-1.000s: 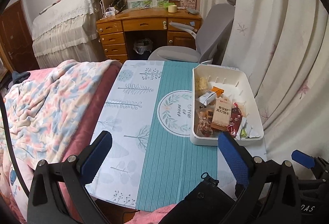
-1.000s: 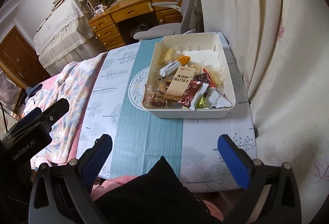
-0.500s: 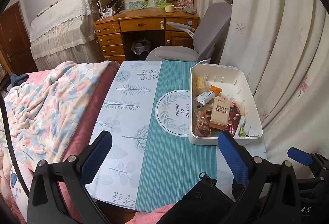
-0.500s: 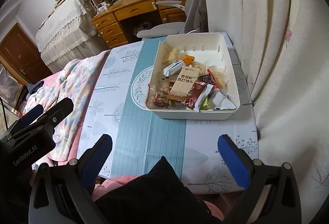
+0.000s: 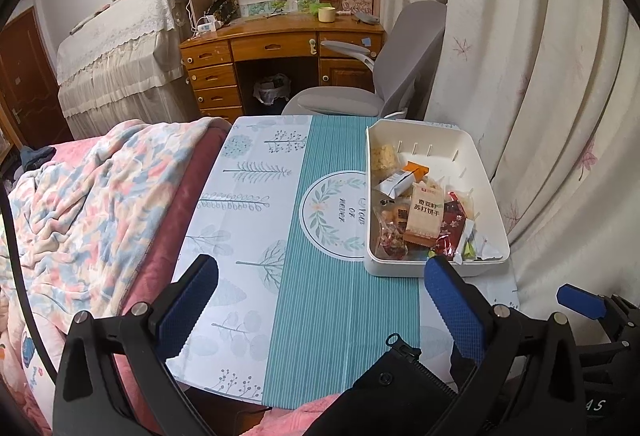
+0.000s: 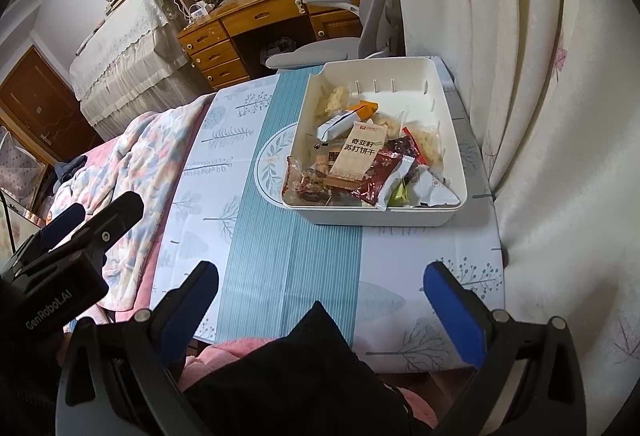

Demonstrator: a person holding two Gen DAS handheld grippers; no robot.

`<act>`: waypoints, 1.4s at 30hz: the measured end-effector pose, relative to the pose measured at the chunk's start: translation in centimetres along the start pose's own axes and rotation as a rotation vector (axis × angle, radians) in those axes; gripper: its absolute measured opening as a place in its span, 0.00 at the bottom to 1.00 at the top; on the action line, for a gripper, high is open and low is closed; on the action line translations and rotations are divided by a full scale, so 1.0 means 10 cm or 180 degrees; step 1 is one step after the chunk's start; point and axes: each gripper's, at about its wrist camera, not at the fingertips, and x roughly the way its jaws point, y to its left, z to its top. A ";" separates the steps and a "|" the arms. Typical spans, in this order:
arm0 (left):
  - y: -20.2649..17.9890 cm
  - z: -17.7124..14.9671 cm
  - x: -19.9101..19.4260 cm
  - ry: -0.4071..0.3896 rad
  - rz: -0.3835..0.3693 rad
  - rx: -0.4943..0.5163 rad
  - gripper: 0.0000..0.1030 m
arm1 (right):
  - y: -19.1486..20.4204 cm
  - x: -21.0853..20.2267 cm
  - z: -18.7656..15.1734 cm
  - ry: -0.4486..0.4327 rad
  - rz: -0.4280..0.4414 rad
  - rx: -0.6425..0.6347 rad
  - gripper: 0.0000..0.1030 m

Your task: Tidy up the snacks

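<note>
Bedroom, low table (image 5: 256, 244) under a teal-and-white leaf-print cloth. White rectangular plastic bin (image 6: 452, 140) at its right holds every visible snack packet (image 6: 360, 152), jumbled. Left tool (image 5: 320, 300) and right tool (image 6: 320, 300): wide open, empty, short of bin. Gathering apparently done; sorting outstanding.

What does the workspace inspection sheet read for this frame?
Surface: table with a teal and white leaf-print cloth.
Job's things: white bin holding mixed snack packets, a beige cracker packet on top.
Clutter: nothing seen on the cloth.
Grippers: left gripper and right gripper open, holding nothing, short of the bin.
Cables: white cords by the desk.
Surroundings: blanket, grey chair, curtain.
</note>
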 end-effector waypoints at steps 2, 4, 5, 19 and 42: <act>-0.01 0.00 0.00 0.0004 -0.0001 -0.0001 0.99 | 0.00 0.00 -0.01 0.0007 0.0008 0.0014 1.00; -0.01 0.00 0.00 0.0003 0.0000 -0.0004 0.99 | 0.00 0.00 0.00 0.0003 0.0003 0.0009 1.00; -0.01 0.00 0.00 0.0001 0.0001 -0.0004 0.99 | 0.00 0.00 -0.01 0.0003 0.0004 0.0009 1.00; -0.02 0.00 0.01 0.0003 -0.0006 0.0003 0.99 | -0.01 0.01 -0.02 0.0005 0.0005 0.0009 1.00; -0.02 -0.05 -0.02 0.0053 0.0008 0.0003 0.99 | -0.01 0.03 -0.04 0.0043 0.0017 0.0017 1.00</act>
